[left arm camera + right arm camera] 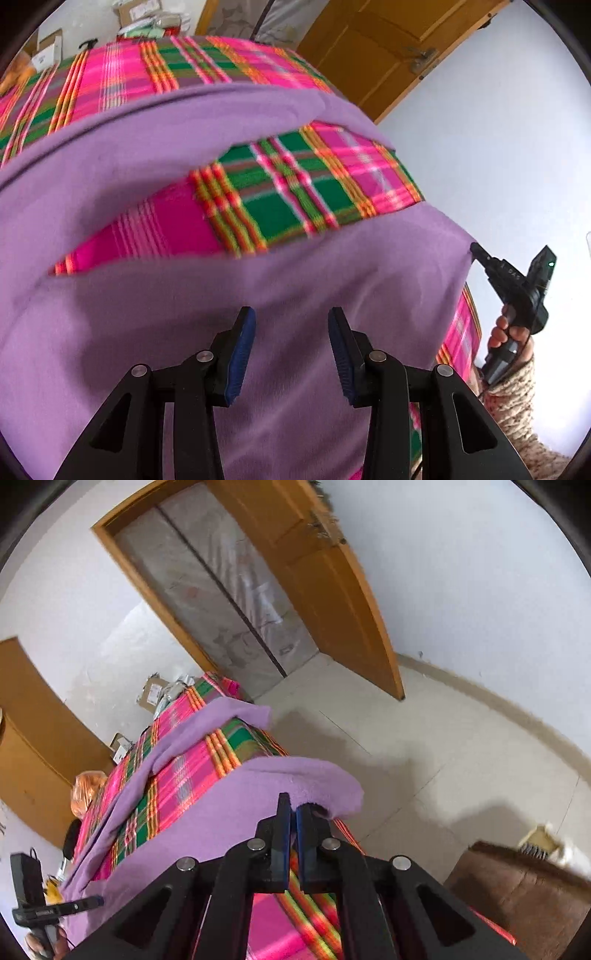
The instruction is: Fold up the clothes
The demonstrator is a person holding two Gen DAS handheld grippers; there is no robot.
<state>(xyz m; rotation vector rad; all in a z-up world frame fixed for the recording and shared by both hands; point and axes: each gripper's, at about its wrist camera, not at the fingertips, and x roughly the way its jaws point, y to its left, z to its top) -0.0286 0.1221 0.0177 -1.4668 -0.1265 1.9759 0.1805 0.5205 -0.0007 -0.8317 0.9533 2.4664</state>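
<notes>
right now the purple garment [258,295] lies spread over the pink and green plaid cover [295,177] on the table, with two long strips running away from you and plaid showing between them. looks like trouser legs or sleeves, can't tell which.

your right gripper [291,812] has its fingers nearly closed, pinching the near edge of the purple cloth at the corner that overhangs the table side. your left gripper [291,325] hovers over the near strip with fingers wide apart, nothing between them. the left view is motion-blurred, so contact with the cloth is not clear.

handling: it reads as soft fleece, light, limp, slightly fuzzy. it will sag and drape from any pinch and won't hold a shape. friction on the plaid cover is probably decent, so dragging may bunch it.

grip advice: take it at an edge or corner, through all layers, not mid-panel. a matching pinch on the left edge at the same line as the right would keep the fold square.

the scene fits a fold just being lifted or one just laid down, so i won't call the stage.
</notes>
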